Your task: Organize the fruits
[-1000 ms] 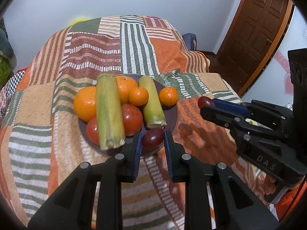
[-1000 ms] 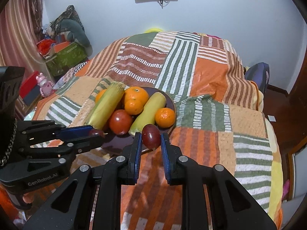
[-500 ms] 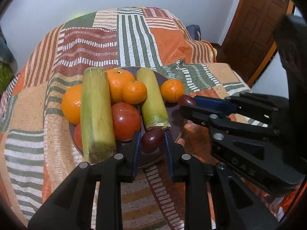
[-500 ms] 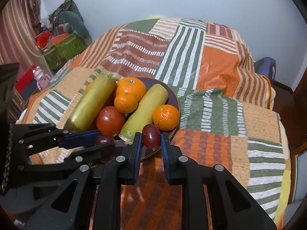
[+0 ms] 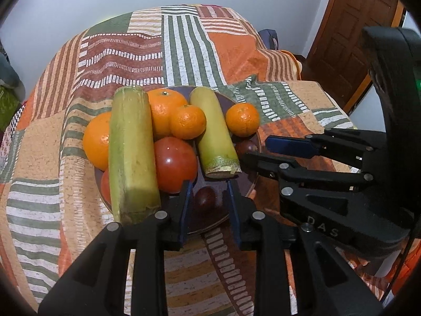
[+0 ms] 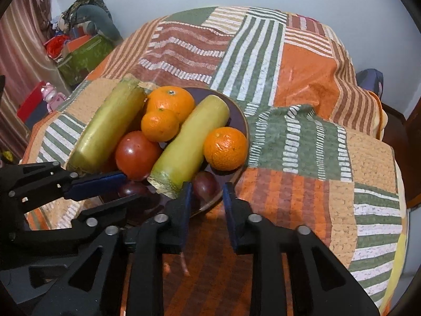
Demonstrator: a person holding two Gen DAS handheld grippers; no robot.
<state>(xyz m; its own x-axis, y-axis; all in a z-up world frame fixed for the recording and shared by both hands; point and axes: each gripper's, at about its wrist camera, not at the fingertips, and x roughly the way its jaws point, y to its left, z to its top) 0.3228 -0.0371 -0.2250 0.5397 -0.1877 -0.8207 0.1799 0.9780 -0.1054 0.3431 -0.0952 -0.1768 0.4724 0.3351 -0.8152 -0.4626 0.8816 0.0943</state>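
Note:
A dark plate [image 5: 244, 184] on the patchwork bedspread holds oranges [image 5: 242, 119], tomatoes [image 5: 175, 163] and two green sugarcane pieces [image 5: 130, 155]. My left gripper [image 5: 208, 197] is open over the plate's near edge; a dark purple fruit [image 5: 205, 196] lies on the plate between its fingers. My right gripper [image 6: 205, 188] is open too, with another purple fruit [image 6: 205, 184] on the plate between its fingers. That fruit shows in the left wrist view [image 5: 246, 146] by the right gripper's blue pads [image 5: 289, 144].
The patchwork bedspread [image 6: 302, 65] covers the bed all around the plate. A wooden door [image 5: 350, 31] stands at the right. Boxes and toys [image 6: 79, 47] are piled by the curtain at the left. A blue bag [image 6: 371, 79] lies past the bed's far right edge.
Both grippers moved down over the plate and opened. Each let go of its purple fruit, which now rests on the plate.

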